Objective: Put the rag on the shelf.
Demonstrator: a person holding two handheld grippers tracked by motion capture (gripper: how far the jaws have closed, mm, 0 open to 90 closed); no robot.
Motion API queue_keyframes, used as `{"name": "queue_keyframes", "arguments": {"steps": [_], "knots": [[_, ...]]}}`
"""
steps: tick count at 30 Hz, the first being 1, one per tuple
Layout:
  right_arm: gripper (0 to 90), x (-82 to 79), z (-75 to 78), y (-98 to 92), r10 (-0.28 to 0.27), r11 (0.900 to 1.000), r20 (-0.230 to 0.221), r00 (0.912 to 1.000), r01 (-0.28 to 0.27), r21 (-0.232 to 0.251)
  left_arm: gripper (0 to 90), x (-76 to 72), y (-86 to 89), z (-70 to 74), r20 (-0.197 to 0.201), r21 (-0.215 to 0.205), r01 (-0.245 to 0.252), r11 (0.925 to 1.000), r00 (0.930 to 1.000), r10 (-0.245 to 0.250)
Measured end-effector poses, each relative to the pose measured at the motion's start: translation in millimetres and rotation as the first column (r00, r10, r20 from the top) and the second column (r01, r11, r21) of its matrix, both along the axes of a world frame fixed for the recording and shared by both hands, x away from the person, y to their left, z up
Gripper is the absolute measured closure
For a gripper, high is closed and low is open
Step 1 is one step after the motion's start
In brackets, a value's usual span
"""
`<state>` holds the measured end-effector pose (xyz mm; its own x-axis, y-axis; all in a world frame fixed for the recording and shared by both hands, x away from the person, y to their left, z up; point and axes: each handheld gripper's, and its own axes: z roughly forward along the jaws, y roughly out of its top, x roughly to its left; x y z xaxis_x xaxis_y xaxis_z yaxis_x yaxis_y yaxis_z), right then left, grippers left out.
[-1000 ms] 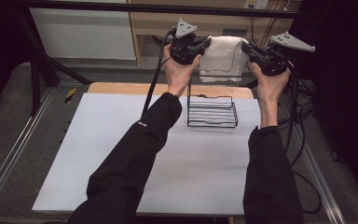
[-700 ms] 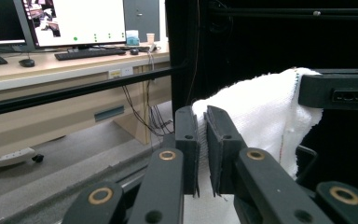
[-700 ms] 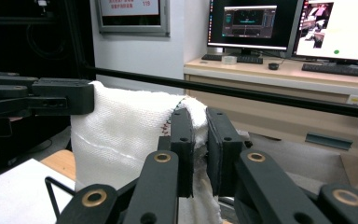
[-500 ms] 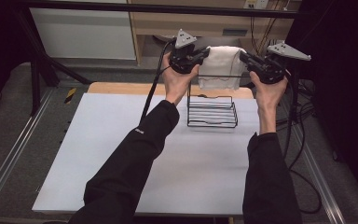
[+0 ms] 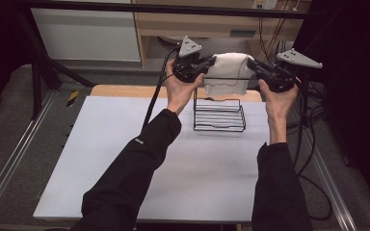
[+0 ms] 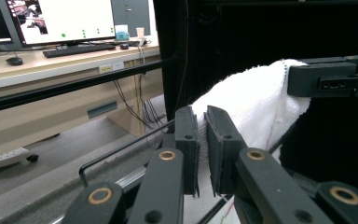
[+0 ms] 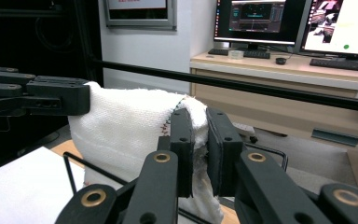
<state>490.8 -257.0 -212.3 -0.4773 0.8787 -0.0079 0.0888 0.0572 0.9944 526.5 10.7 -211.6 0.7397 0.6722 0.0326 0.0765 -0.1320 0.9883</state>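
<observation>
Both grippers, left and right, pinched the towel above the rack; uneven lowering could snag it.

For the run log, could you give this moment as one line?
left gripper: shut on towel | right gripper: shut on towel | towel above wire rack

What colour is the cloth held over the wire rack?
White cloth, with faint coloured edge stitching; clearest in the right gripper view.
</observation>
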Motion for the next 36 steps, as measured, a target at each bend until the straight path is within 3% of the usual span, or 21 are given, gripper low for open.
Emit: {"name": "queue_keyframes", "arguments": {"steps": [9,23,33,36], "knots": [[81.9,-12.3,-4.0,1.3,0.020,1.000,-0.009,0.9998,-0.020,-0.023,82.9,-8.4,4.8,-5.4,-0.043,0.014,0.025,0.9996,0.9988,-0.024],[81.5,-34.0,-15.7,0.2,0.041,0.996,-0.054,0.9977,-0.044,-0.071,81.4,-27.4,8.0,-14.9,-0.070,0.064,0.072,0.9953,0.9953,-0.068],[81.4,-38.2,-26.0,-2.8,0.068,0.993,-0.075,0.9949,-0.076,-0.096,78.7,-34.2,8.4,-20.3,-0.082,0.114,0.086,0.9897,0.9937,-0.077],[81.4,-38.0,-27.9,-2.4,0.067,0.993,-0.073,0.9950,-0.074,-0.095,73.9,-35.9,12.3,-16.6,-0.100,0.105,0.097,0.9897,0.9913,-0.086]]}}
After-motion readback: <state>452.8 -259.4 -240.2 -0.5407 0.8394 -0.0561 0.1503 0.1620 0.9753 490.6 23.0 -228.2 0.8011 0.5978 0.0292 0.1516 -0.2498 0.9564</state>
